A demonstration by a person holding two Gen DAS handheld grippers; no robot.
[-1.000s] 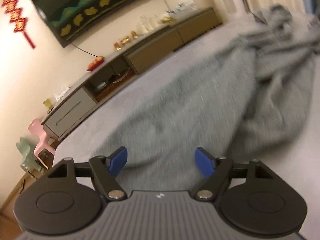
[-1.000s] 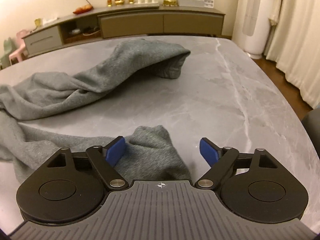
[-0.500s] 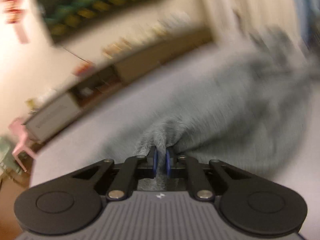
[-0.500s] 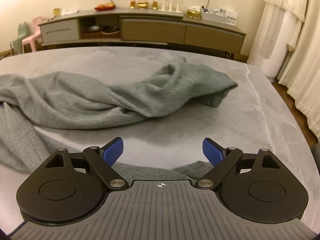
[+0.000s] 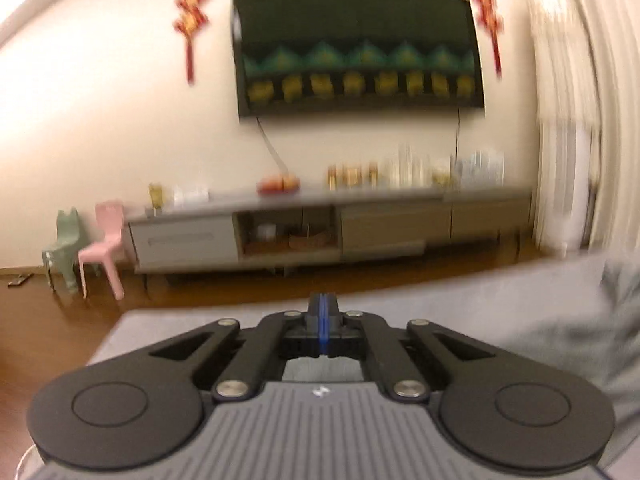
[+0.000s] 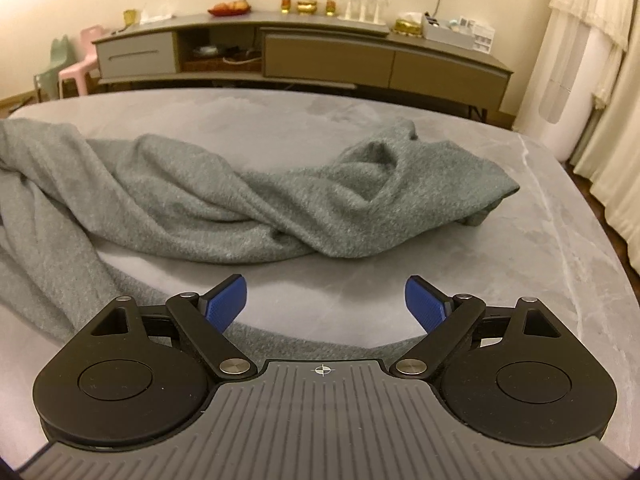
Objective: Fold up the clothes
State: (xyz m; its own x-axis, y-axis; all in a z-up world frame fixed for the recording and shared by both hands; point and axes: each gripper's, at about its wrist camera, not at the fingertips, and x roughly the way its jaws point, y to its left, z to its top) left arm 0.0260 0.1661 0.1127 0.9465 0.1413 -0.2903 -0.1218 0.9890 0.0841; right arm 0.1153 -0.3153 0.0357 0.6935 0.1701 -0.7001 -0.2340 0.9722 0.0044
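Observation:
A grey knit garment [image 6: 248,196] lies crumpled and twisted across the grey marble table [image 6: 540,264]; one end reaches right, and part runs under my right gripper. My right gripper [image 6: 325,304] is open and empty, just above the table in front of the garment. My left gripper [image 5: 323,322] is shut, its blue pads pressed together with no cloth showing between them. It is raised and points at the far wall. In the left wrist view the garment [image 5: 592,332] shows only at the right edge, blurred.
A long low sideboard [image 6: 304,52] with glasses and a fruit plate stands against the far wall, under a wall TV [image 5: 356,52]. Small pink [image 5: 106,244] and green chairs stand left. Curtains [image 6: 600,40] hang right. The table's far edge [image 5: 248,308] lies near the left gripper.
My left gripper shut, on a fold of the garment half a second ago, then rose and tilted level; no cloth shows in it now. My right gripper drew back from the garment's near end.

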